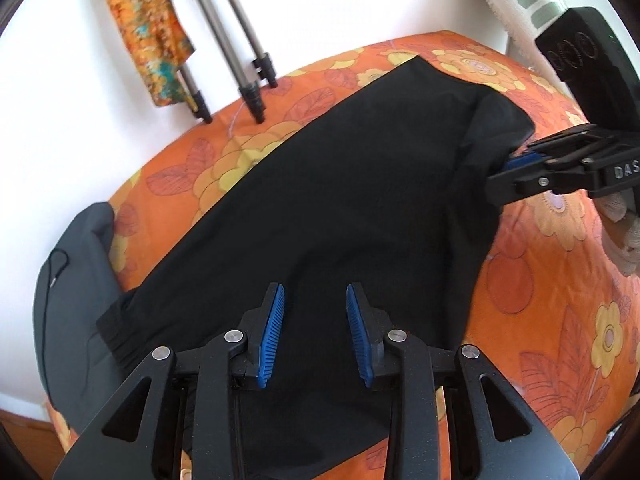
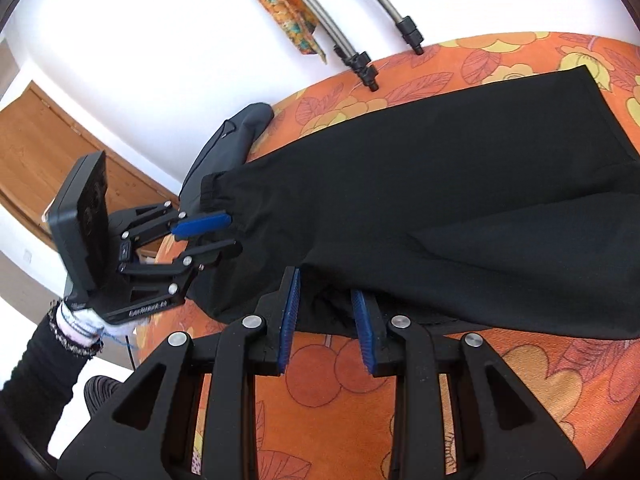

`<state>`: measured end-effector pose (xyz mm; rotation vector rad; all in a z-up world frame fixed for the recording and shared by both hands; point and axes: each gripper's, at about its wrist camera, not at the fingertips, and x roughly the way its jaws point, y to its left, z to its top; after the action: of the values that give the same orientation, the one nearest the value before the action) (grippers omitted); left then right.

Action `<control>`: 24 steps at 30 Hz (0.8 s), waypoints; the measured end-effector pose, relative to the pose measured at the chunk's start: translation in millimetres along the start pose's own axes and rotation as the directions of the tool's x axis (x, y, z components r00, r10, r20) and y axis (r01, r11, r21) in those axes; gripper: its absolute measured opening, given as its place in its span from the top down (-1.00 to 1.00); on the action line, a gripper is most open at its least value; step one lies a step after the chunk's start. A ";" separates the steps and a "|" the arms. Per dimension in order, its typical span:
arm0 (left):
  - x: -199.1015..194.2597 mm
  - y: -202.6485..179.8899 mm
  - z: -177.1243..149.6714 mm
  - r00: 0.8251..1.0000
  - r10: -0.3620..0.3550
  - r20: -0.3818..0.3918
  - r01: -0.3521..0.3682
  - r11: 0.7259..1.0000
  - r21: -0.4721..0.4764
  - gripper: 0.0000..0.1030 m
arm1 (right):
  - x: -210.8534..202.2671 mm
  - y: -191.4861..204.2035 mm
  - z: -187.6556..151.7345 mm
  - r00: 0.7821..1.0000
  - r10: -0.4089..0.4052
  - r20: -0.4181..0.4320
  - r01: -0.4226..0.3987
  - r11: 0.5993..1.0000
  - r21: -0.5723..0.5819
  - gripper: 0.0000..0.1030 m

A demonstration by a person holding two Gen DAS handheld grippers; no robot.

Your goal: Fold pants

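Black pants (image 1: 320,184) lie spread across a bed under an orange floral bedspread (image 1: 560,320); the elastic waistband sits at the bed's edge nearest the grey cushion (image 1: 76,280), and the legs run toward the far corner.

Left claw (image 1: 315,336): blue pads apart, gap clear, nothing pinched. It hangs over the waistband end of the cloth; from the right wrist view its upper finger (image 2: 202,224) lies against the gathered band, but actual contact cannot be confirmed.

Right claw (image 2: 325,320): pads partly apart, with a bunched fold of the black fabric between them at the near edge of the pants. In the left wrist view the cloth rises in a peak at its tips (image 1: 516,160), so it is clamped on the pants.

Tripod legs (image 1: 248,92) stand at the far edge.
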<state>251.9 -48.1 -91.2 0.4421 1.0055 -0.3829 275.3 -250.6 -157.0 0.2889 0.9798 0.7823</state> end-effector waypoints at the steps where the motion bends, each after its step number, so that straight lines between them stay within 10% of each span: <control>1: 4.1 6.7 -4.4 1.000 0.009 -0.015 -0.009 1.000 -0.007 0.40 | 3.0 4.2 -1.3 1.000 -0.011 -0.012 0.011 0.999 -0.032 0.41; 13: 28.2 59.6 -21.9 0.993 0.086 -0.076 -0.092 0.992 -0.083 0.40 | 25.6 39.8 -10.4 0.982 -0.170 -0.087 0.121 0.905 -0.407 0.17; 16: 31.1 64.8 -22.4 0.992 0.103 -0.070 -0.109 0.990 -0.090 0.35 | 32.9 46.7 -21.0 0.964 -0.248 -0.093 0.173 0.855 -0.490 0.52; 24: 40.1 76.9 -18.2 0.985 0.167 -0.050 -0.172 0.978 -0.121 0.34 | 2.8 40.3 -36.6 0.975 -0.086 -0.205 0.003 0.927 -0.375 0.86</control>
<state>296.8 22.4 -120.9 0.4201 1.0157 -0.1571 227.3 -224.8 -156.6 -0.1543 1.0155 0.9546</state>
